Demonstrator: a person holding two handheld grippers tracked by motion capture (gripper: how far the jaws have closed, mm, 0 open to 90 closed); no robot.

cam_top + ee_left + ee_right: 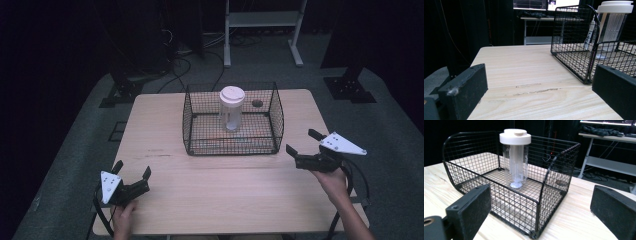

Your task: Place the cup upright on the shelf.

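Note:
A black wire basket (277, 115) stands on the far middle of the wooden table (165, 200). Upright inside it is a clear plastic jar with a white lid (231, 107); the same jar (515, 157) rises above the basket's rim (499, 185) in the right gripper view. In the left gripper view the basket (574, 45) and the jar (612, 27) sit ahead to the right. My left gripper (133, 172) rests open near the table's front left, nothing between its jaws. My right gripper (303, 141) hovers open just right of the basket, also holding nothing.
A small round dark hole (257, 103) marks the table behind the basket. A white shelf frame (262, 30) and cables (180, 65) stand on the floor beyond the table. Dark stand bases (350, 87) sit at both far corners.

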